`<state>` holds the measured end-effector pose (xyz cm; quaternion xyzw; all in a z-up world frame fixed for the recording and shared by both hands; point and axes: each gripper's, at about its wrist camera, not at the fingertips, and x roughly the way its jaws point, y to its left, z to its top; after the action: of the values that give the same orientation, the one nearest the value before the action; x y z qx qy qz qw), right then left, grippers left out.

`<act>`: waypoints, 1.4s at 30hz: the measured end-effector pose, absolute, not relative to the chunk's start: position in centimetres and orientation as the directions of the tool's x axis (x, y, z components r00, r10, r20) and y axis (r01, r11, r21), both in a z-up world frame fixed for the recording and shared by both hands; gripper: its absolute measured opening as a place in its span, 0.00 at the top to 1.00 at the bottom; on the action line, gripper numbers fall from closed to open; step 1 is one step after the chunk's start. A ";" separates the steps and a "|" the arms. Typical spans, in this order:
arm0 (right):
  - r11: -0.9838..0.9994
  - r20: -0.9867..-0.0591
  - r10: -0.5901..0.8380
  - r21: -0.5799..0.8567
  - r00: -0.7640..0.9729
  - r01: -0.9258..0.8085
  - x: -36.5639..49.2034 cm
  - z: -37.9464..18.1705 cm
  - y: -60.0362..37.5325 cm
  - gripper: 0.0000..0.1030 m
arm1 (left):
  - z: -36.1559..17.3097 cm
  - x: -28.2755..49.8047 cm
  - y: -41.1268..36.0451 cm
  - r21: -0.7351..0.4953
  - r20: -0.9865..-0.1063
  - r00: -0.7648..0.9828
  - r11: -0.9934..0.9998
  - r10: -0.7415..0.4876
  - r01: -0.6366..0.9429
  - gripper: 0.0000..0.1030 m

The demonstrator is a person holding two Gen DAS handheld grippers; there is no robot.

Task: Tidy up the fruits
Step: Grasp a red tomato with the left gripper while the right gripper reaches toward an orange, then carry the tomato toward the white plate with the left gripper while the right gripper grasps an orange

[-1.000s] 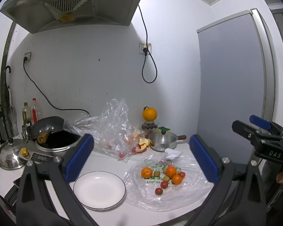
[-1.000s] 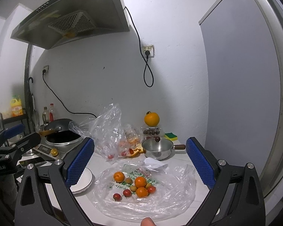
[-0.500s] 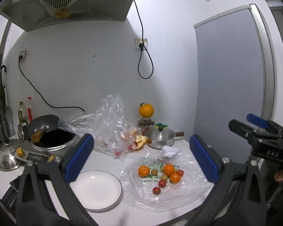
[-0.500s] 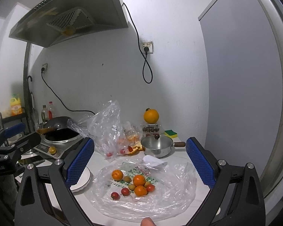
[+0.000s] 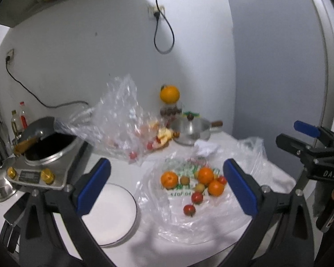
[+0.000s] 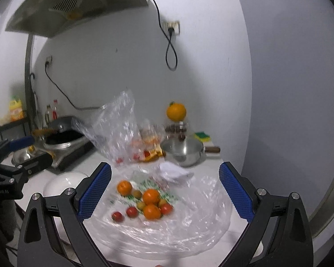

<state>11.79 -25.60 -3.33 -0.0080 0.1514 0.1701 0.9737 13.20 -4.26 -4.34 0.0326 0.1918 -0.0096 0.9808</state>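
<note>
I hold both grippers above a white kitchen counter (image 5: pixel 122 169), approach not yet turned to a grab. My left gripper (image 5: pixel 167 185) has its jaws spread wide and empty; my right gripper (image 6: pixel 164 191) has the same wide spread, nothing between its blue pads (image 6: pixel 236 197).

The fruit sits at centre frame in both views on a flattened clear plastic bag (image 6: pixel 189 229): three oranges (image 6: pixel 151 197), some small red tomatoes (image 6: pixel 131 211) and a few pale little fruits, bunched and touching. A white plate (image 5: pixel 113 211), lower left in the left view, lies bare just beside the bag. I judge it the likely place for the fruit, so this looks like the very start of the sorting.

The next move, as I read it, calls for lowering one gripper onto a single orange at the edge of the cluster, since the round fruits could roll on slick plastic.

Room is fair in front. A cooker (image 5: pixel 44 166) crowds the left, a crumpled bag (image 5: pixel 115 120) and steel pot (image 5: pixel 191 129) close the back, and the counter's near edge runs under both grippers.
</note>
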 end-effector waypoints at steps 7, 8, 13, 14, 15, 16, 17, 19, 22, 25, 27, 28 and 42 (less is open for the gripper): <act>0.933 -0.372 0.356 0.083 0.857 -0.351 15.2 -7.1 -27.1 0.04 | -7.9 16.3 -5.9 0.080 -0.458 0.889 0.996 0.002 0.038 0.03; 0.932 -0.377 0.359 0.086 0.854 -0.353 15.5 -7.4 -27.2 0.04 | -8.6 16.8 -6.2 0.081 -0.474 0.880 0.996 0.003 0.040 0.04; 0.925 -0.408 0.376 0.106 0.832 -0.366 17.1 -8.8 -27.8 0.05 | -11.3 18.6 -7.1 0.108 -0.549 0.836 0.992 0.012 0.057 0.17; 0.922 -0.412 0.381 0.106 0.828 -0.372 17.4 -9.2 -27.9 0.06 | -11.8 19.0 -7.2 0.114 -0.561 0.828 0.992 0.013 0.062 0.19; 0.920 -0.416 0.385 0.107 0.823 -0.377 17.6 -9.4 -28.0 0.10 | -12.4 19.4 -7.4 0.122 -0.577 0.817 0.990 0.016 0.067 0.23; 0.918 -0.421 0.390 0.107 0.819 -0.382 17.9 -9.6 -27.9 0.11 | -13.1 19.8 -7.6 0.129 -0.594 0.805 0.989 0.018 0.073 0.28; 0.916 -0.425 0.394 0.107 0.815 -0.387 18.1 -9.9 -27.9 0.12 | -13.7 20.2 -7.8 0.134 -0.611 0.791 0.988 0.019 0.079 0.31; 0.911 -0.435 0.402 0.105 0.806 -0.398 18.5 -10.4 -27.8 0.12 | -15.1 21.0 -8.1 0.140 -0.644 0.765 0.986 0.026 0.085 0.38; 0.898 -0.451 0.430 0.125 0.782 -0.422 19.5 -11.2 -27.5 0.17 | -16.6 21.9 -8.2 0.132 -0.680 0.733 0.987 0.024 0.091 0.44; 0.883 -0.479 0.455 0.129 0.751 -0.452 20.4 -12.0 -26.5 0.28 | -17.7 22.6 -8.3 0.126 -0.701 0.713 0.988 0.025 0.089 0.45; 0.872 -0.494 0.471 0.134 0.731 -0.471 21.0 -12.5 -25.9 0.28 | -18.0 23.0 -8.3 0.116 -0.713 0.701 0.989 0.022 0.087 0.52; 0.866 -0.501 0.479 0.137 0.720 -0.481 21.2 -12.8 -25.7 0.28 | -18.1 23.1 -8.2 0.111 -0.721 0.693 0.990 0.018 0.090 0.53; 0.804 -0.607 0.529 0.132 0.594 -0.580 22.2 -15.7 -20.9 0.51 | -19.7 24.2 -7.5 0.022 -0.762 0.641 0.987 -0.088 0.161 0.73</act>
<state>22.18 -20.88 -15.72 -0.0395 0.3265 0.3108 0.8918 24.18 -7.49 -19.65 0.0439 0.4179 -0.0689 0.9048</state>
